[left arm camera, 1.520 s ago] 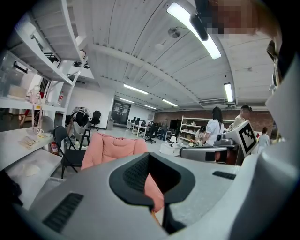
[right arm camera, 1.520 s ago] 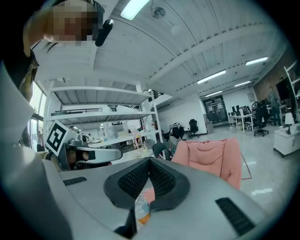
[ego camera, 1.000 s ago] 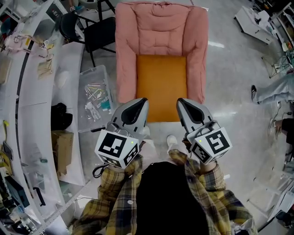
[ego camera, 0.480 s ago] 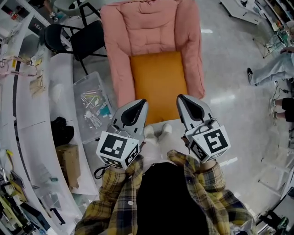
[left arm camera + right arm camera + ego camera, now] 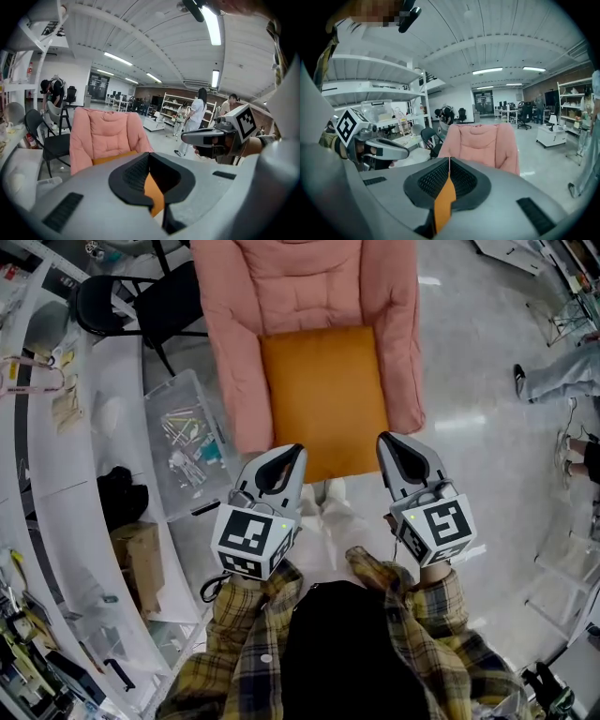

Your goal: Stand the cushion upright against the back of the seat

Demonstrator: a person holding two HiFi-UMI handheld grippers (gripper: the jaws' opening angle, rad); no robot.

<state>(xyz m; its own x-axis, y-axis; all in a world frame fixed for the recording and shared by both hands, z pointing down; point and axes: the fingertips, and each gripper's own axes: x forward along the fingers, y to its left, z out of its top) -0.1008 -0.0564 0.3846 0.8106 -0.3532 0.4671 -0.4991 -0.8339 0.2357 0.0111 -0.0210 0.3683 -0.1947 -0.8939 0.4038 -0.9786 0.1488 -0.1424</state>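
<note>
My left hand-held gripper (image 5: 292, 454) and right hand-held gripper (image 5: 386, 441), both clenched empty, have dropped toward the front edge of the pink armchair (image 5: 309, 287), where the orange cushion (image 5: 323, 395) lies flat, not yet grasped.

The armchair's (image 5: 309, 296) quilted pink cloth looks soft and matt; the orange cushion (image 5: 323, 399) is smoother fabric (no sheen). The floor (image 5: 469, 381) is glossy, mirroring the lights. The storage bin (image 5: 173, 385) is clear plastic. The left gripper (image 5: 291, 454) and right gripper (image 5: 386, 441) have matt grey plastic shells with black textured pads (image 5: 133, 173).

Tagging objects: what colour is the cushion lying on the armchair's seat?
The cushion is orange, clearest in the head view.
</note>
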